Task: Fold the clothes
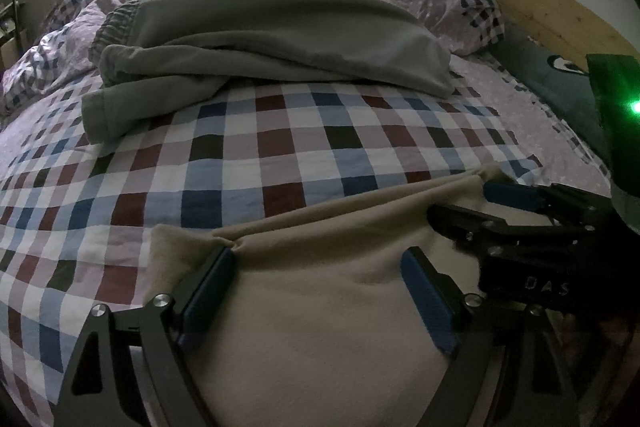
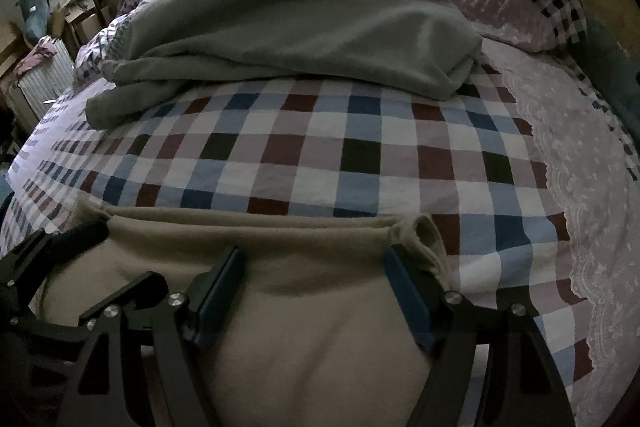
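Beige garment [image 1: 320,287] is lying low in frame on the checked bed [image 1: 280,147], both tongs, left [image 1: 316,267] and right [image 2: 316,267], standing spread and gripping nothing. Its folded edge is risking springing back, being released unpressed.

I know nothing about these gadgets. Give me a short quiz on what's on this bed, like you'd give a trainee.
1. True or false: the grey-green garment lies farther up the checked bedcover than the beige garment.
2. Which garment lies under both the left gripper and the right gripper? A) grey-green B) beige C) neither
3. Fill in: the bed's headboard is made of ____.

Key: 1 true; 2 B; 3 wood.
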Action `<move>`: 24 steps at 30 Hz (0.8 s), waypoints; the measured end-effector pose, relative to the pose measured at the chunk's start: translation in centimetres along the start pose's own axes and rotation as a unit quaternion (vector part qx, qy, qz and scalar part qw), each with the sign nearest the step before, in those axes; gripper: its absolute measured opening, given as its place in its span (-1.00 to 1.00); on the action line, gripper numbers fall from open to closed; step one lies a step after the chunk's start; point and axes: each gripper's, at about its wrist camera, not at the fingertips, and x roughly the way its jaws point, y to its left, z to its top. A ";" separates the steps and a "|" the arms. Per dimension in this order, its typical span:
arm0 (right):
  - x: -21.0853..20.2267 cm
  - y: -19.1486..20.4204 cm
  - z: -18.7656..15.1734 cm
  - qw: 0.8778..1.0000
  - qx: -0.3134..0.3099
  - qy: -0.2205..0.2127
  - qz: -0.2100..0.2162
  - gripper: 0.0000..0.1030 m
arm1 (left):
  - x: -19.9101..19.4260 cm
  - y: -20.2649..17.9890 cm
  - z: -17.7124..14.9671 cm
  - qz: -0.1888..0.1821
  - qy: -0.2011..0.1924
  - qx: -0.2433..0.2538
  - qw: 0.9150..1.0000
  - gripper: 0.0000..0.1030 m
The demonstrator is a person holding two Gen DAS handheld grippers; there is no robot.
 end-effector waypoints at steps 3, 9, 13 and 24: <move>-1.3 -0.1 0.0 1.000 0.011 -0.010 -0.009 0.51 | 0.1 -0.1 0.0 0.002 -0.002 0.003 1.000 0.74; -6.2 -1.0 -1.8 0.996 0.066 -0.048 0.019 0.51 | 0.2 -0.3 -0.1 0.006 -0.005 0.007 1.000 0.75; -8.7 -0.2 -3.9 0.996 0.056 -0.057 0.032 0.51 | 0.3 -0.3 -0.1 0.008 -0.008 0.009 1.000 0.76; -10.4 5.5 -10.7 0.992 -0.093 -0.087 -0.008 0.51 | 0.3 -0.4 -0.2 0.010 -0.011 0.010 1.000 0.77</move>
